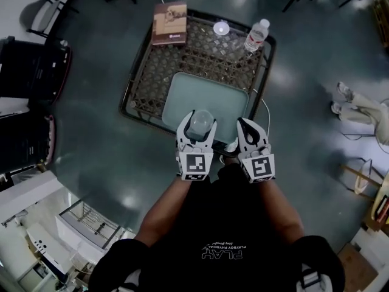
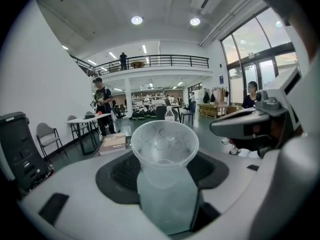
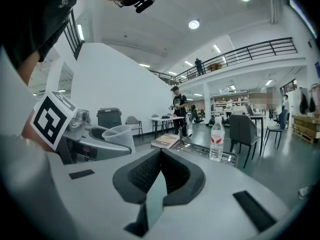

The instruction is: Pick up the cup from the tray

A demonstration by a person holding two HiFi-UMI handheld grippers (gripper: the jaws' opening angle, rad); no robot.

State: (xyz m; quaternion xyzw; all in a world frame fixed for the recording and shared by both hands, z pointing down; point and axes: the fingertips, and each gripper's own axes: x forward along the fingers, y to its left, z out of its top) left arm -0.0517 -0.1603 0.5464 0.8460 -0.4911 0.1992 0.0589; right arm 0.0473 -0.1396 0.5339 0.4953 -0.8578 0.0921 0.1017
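Holding cup, left tool over tray, lattice table, glossy floor

Translucent plastic cup, metal lattice table, glossy floor

two grippers are counted, left gripper and right gripper; one each is counted of cup, tray, book, bottle and table.
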